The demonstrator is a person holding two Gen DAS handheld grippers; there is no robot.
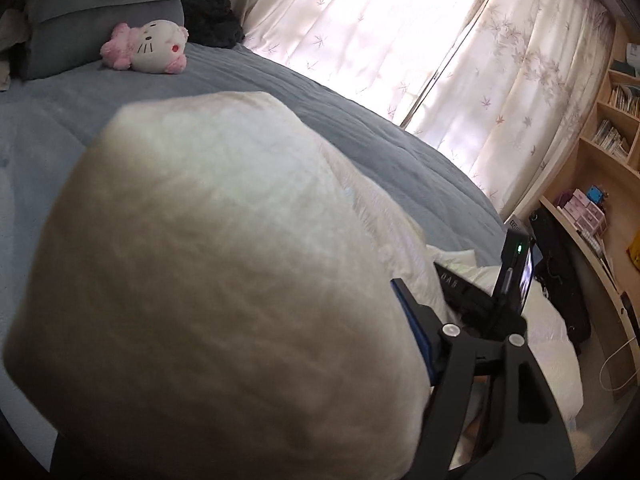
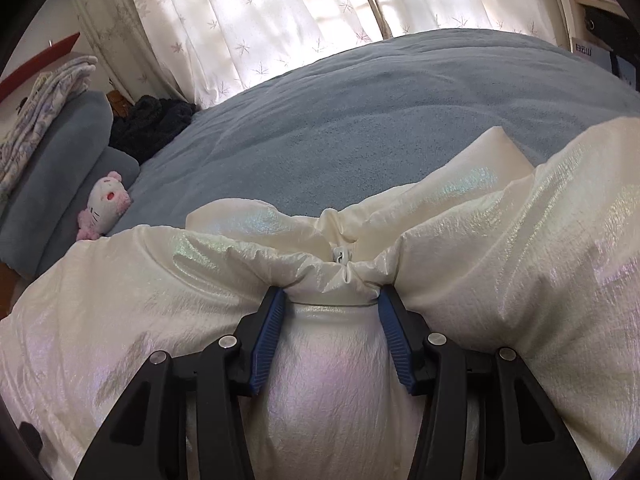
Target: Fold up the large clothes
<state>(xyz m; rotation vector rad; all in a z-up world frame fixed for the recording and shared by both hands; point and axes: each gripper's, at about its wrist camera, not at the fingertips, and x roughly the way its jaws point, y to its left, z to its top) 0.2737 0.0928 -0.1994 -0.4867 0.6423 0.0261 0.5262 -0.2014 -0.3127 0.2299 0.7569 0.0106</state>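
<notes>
A puffy, shiny cream-white jacket (image 2: 500, 240) lies on the blue-grey bed (image 2: 360, 120). My right gripper (image 2: 331, 292) is shut on a bunched fold of the jacket near its white zipper pull (image 2: 340, 256), and the cloth bulges between the blue pads (image 2: 269, 336). In the left wrist view the jacket (image 1: 208, 272) billows right against the lens and hides most of my left gripper. Only its right finger with a blue pad (image 1: 412, 332) shows, pressed against the cloth. The other gripper's body (image 1: 516, 276) shows beyond it.
A pink and white plush toy (image 1: 150, 46) lies by the blue-grey pillows (image 1: 92, 20) at the head of the bed. A black garment (image 1: 212, 18) sits beside them. Floral curtains (image 1: 400, 40) hang behind the bed. Wooden shelves (image 1: 608, 132) and a desk stand at the right.
</notes>
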